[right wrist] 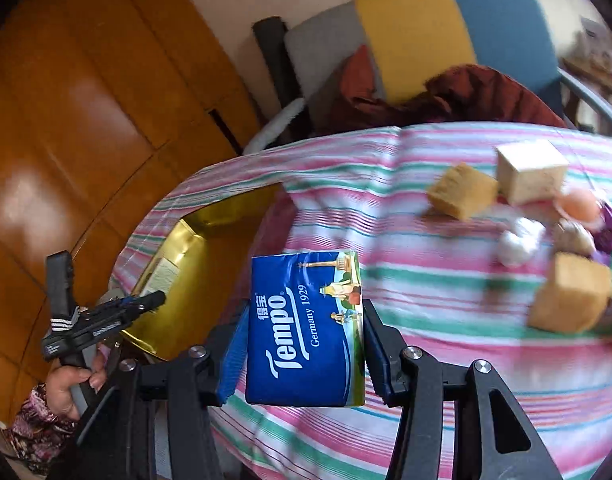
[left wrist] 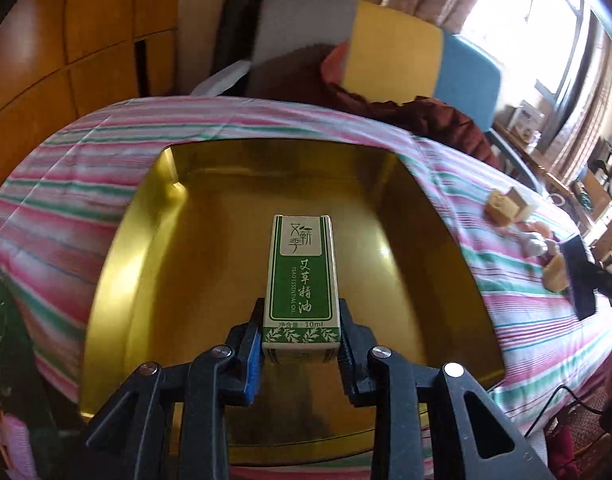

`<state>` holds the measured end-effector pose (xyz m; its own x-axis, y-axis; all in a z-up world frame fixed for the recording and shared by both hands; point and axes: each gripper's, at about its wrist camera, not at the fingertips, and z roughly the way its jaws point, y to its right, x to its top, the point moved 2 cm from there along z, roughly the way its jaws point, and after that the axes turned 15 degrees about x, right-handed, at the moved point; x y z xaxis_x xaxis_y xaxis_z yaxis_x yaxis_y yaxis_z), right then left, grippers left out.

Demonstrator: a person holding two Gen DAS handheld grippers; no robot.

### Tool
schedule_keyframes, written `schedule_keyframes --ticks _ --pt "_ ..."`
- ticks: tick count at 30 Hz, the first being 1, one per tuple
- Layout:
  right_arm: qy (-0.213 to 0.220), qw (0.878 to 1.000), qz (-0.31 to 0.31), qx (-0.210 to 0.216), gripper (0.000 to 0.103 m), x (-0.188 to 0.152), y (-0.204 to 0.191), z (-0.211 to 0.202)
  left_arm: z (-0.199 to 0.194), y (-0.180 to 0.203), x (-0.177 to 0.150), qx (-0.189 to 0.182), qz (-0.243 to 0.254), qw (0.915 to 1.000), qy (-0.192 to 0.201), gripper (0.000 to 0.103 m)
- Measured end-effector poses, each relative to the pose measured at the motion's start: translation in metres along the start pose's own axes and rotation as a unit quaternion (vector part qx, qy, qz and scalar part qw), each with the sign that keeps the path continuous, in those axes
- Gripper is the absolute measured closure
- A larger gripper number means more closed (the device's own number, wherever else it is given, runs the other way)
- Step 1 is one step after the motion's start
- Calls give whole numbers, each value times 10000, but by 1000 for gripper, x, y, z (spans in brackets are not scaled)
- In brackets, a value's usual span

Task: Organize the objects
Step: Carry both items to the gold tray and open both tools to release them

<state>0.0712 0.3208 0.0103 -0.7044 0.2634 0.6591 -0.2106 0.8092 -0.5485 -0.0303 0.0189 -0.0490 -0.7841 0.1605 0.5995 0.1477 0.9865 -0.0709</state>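
Hovering over bare gold tray [left wrist: 154, 240], left gripper [left wrist: 302, 320] clenching essential-oil box [left wrist: 302, 276]; right gripper [right wrist: 302, 320] grasping tissue pack [right wrist: 306, 328].

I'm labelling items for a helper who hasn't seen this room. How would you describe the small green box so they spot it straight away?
Start at the striped cloth, then the gold tray set on it. Over the tray, the left gripper is shut on the small green box. It alone is green and white with leaf prints; the other held thing is a blue tissue pack.
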Motion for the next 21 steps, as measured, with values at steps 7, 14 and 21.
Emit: schedule_keyframes --ticks 7,14,21 --pt "-366 9975 -334 502 51 17 -59 64 18 -31 -10 440 -71 9979 -473 73" --pt "-959 9920 -317 761 51 9 -93 138 11 -50 -20 656 -127 9957 -643 69" --pt "-1430 9858 -158 865 51 -8 -107 188 -10 -66 -17 688 -665 9951 -261 61"
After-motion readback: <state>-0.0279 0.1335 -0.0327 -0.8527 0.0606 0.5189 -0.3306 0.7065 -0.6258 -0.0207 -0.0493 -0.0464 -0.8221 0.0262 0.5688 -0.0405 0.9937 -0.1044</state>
